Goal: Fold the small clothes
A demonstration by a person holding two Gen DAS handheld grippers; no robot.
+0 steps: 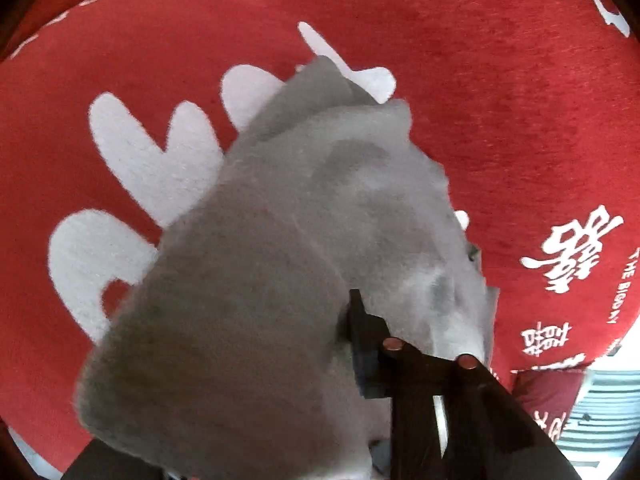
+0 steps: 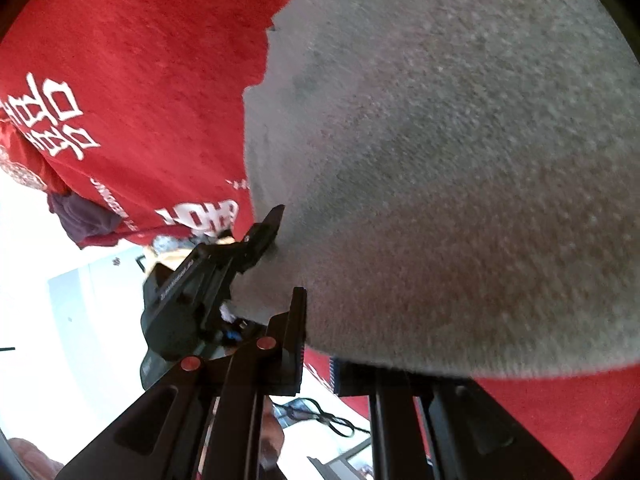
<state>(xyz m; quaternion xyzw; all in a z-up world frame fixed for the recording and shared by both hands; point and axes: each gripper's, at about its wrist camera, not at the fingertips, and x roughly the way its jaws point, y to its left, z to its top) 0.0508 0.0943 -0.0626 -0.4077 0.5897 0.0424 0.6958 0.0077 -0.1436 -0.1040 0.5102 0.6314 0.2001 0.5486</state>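
Note:
A small grey fleece garment (image 1: 288,240) hangs above a red cloth with white lettering (image 1: 500,100). My left gripper (image 1: 352,308) is shut on the grey garment's near edge; only one black finger (image 1: 366,344) shows, the other is under the fabric. In the right wrist view the grey garment (image 2: 460,160) fills the upper right. My right gripper (image 2: 316,320) grips its lower edge; the left finger (image 2: 294,336) presses the fabric, the right finger is covered. The left gripper (image 2: 268,228) also shows there, pinching the same edge.
The red cloth (image 2: 140,80) covers the table and drapes over its edge. A white floor or wall (image 2: 60,300) lies beyond the edge at the lower left. A black cable (image 2: 320,420) lies below. Striped fabric (image 1: 596,412) shows at the lower right.

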